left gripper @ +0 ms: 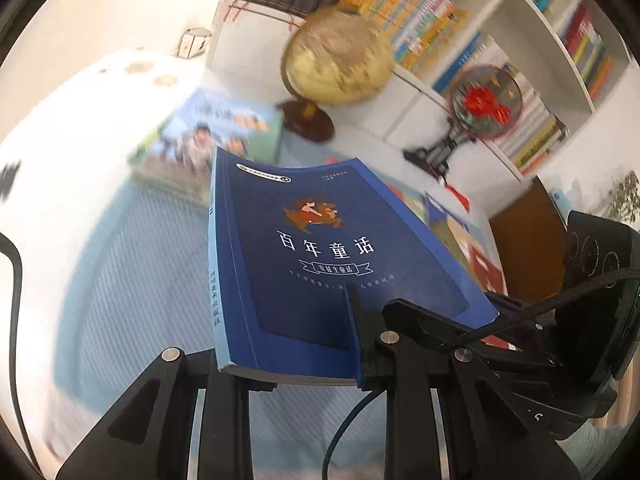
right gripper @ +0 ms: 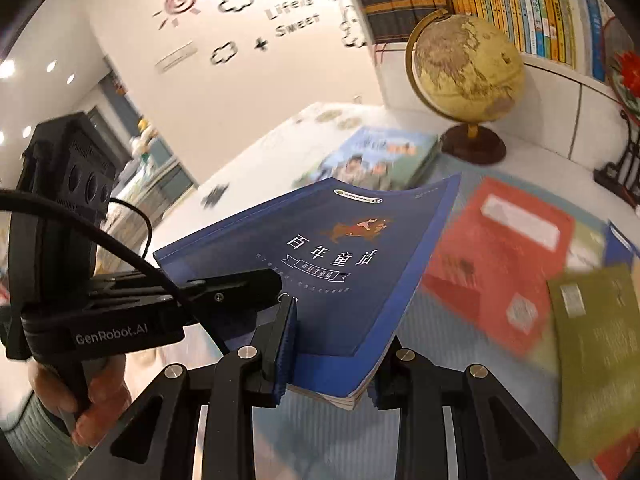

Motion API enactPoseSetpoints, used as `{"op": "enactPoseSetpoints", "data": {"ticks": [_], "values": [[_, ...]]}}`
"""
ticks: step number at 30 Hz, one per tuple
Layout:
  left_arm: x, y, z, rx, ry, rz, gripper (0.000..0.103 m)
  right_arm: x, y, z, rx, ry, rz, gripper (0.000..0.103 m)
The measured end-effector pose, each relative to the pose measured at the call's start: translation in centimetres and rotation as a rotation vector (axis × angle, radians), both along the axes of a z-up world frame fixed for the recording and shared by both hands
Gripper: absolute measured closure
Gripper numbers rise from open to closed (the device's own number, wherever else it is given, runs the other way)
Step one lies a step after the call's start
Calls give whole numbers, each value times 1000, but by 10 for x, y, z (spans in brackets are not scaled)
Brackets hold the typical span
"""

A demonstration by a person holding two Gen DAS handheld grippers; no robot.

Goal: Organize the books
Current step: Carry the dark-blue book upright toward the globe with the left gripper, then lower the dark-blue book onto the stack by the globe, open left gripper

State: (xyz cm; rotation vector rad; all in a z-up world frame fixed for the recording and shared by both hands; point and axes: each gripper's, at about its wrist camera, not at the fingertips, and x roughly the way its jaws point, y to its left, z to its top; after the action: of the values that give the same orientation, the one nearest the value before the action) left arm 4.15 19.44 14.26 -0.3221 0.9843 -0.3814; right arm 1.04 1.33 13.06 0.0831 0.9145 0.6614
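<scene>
I hold the blue book (left gripper: 316, 264) in the air between both grippers, cover up, above the pale blue mat (left gripper: 132, 280) on the surface. My left gripper (left gripper: 288, 360) is clenched on the book's near edge, one pad lying on the cover and the other under it. My right gripper (right gripper: 328, 364) clamps the near corner by the page edge in the same way, with the pages showing just below its pad. I judge that two grips on one short edge keep the soft cover from drooping, though the far end does curl upward a little.

Ahead, a stack of picture books (right gripper: 380, 156) lies flat near the globe (right gripper: 464, 68), and this looks like the pile I am building; the blue book points toward it. To my right, a red book (right gripper: 504, 256) and an olive one (right gripper: 600, 344) lie loose on the mat, not yet gathered. The wall shelf (left gripper: 516, 16) behind the globe is already full of upright spines, which is probably why the loose books go into a flat pile instead.
</scene>
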Motion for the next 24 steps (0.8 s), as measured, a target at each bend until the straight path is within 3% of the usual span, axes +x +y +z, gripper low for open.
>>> {"op": "enactPoseSetpoints", "data": {"ticks": [5,10,14,16,24], "values": [[73,34,-15,-35,14,-17,82,81,38,-7,27,22,-79,74],[127,52,-40,-46,63,-50,82,137,62,-29,50,91,-150,74],[157,59,-53,-74,94,-78,81,160,70,-43,61,121,-200,74],[169,64,-61,-85,120,-80,76,174,73,-49,72,142,-217,74],[190,97,-84,-75,197,-23,73,198,84,-72,71,208,-245,74]]}}
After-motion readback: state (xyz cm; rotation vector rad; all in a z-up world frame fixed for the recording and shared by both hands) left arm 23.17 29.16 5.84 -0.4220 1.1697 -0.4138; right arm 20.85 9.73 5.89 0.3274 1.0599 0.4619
